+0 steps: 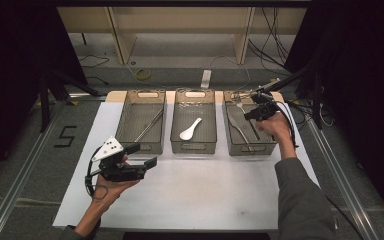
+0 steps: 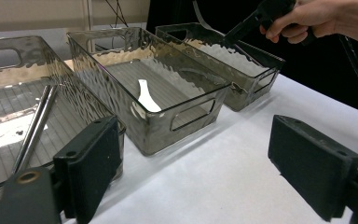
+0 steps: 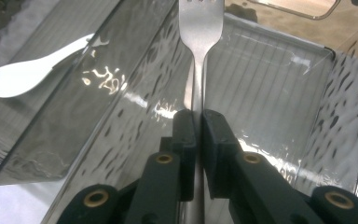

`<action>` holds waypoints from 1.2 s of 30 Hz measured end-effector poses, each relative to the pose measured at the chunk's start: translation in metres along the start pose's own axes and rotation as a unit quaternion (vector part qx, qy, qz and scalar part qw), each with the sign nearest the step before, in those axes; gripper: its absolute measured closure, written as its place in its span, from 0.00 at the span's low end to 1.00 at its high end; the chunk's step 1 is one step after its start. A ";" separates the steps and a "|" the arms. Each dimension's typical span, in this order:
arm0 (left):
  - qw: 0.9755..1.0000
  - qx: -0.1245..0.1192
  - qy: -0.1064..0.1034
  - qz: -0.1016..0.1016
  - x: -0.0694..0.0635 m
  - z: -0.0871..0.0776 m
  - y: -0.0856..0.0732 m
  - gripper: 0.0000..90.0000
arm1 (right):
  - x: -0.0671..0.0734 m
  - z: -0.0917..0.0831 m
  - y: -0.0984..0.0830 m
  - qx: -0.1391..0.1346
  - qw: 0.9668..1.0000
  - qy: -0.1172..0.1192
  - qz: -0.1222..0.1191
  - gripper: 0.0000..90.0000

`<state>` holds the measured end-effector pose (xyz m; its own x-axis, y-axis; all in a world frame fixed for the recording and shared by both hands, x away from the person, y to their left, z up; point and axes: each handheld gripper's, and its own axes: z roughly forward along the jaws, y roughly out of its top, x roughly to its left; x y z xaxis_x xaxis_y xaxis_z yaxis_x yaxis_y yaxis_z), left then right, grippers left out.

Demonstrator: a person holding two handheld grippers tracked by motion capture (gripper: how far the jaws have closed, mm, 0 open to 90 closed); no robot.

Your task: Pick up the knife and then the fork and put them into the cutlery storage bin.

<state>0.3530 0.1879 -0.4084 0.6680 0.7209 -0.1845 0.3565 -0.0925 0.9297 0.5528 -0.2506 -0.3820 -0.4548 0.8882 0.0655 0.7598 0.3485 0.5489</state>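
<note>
Right tool (image 3: 199, 135) pinching fork (image 3: 200, 28), tines cut off, left tool (image 2: 205, 172) spread wide.

1. Fork (image 3: 200, 28): plain silver metal, bright sheen.
2. Right tool (image 3: 199, 135): black, with brass-coloured rivets.
3. Left tool (image 2: 205, 168): matt black pads; grey plate dotted with black spots in the high view.
4. Spoon (image 1: 190, 129): plain white.
5. Three bins (image 1: 141, 146): smoky grey, see-through, rippled walls, ribbed floors.
6. Chopsticks (image 2: 35, 126): silver-grey.
7. Tabletop (image 1: 190, 195): plain white sheet; pale wood edge at the far side.
8. Sleeve (image 1: 302, 205): dull grey-green.
</note>
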 end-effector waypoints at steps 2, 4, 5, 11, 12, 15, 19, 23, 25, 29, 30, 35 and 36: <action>1.000 -0.001 0.000 0.001 0.000 0.000 0.000 0.18 | 0.000 0.001 -0.001 0.001 1.000 -0.004 -0.001 0.94; 1.000 0.000 0.000 0.001 0.000 0.000 0.000 0.18 | 0.000 0.003 -0.001 0.003 1.000 -0.003 0.001 0.94; 1.000 0.000 0.000 0.001 0.000 0.000 0.000 0.18 | 0.000 0.004 -0.002 0.005 1.000 -0.005 0.001 0.94; 1.000 0.000 0.000 0.001 0.000 0.000 0.000 0.18 | 0.001 0.011 -0.005 0.008 1.000 -0.006 0.001 0.94; 1.000 0.000 0.001 0.001 -0.001 0.000 0.000 0.18 | 0.002 0.012 -0.005 0.010 1.000 -0.007 0.000 0.94; 1.000 0.002 0.000 0.005 -0.001 0.000 0.000 0.18 | 0.002 0.015 -0.007 0.011 1.000 -0.008 0.003 0.94; 1.000 0.001 0.000 0.004 0.000 0.000 0.000 0.18 | 0.002 0.020 -0.011 0.017 1.000 -0.006 0.001 0.94; 1.000 0.002 0.001 0.005 -0.001 0.000 0.000 0.18 | 0.004 0.022 -0.013 0.020 1.000 -0.007 0.004 0.94; 1.000 0.002 0.000 0.004 -0.001 0.000 0.000 0.18 | 0.004 0.024 -0.014 0.019 1.000 -0.009 0.004 0.94; 1.000 0.002 0.002 0.005 -0.001 0.000 0.000 0.18 | 0.004 0.027 -0.017 0.028 1.000 -0.007 0.012 0.90; 1.000 0.003 0.001 0.004 -0.001 0.000 0.000 0.18 | 0.004 0.028 -0.017 0.030 0.999 -0.001 0.014 0.86; 1.000 0.003 0.001 0.005 -0.001 0.000 0.000 0.18 | 0.005 0.021 -0.014 0.017 1.000 0.003 0.015 0.73; 1.000 0.002 0.001 0.005 -0.001 0.000 0.000 0.18 | 0.006 0.019 -0.014 0.013 1.000 0.003 0.015 0.71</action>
<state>0.3521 0.1870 -0.4083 0.6702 0.7215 -0.1738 0.3525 -0.1034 0.9301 0.5486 -0.2448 -0.4051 -0.4342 0.8966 0.0869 0.7853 0.3294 0.5242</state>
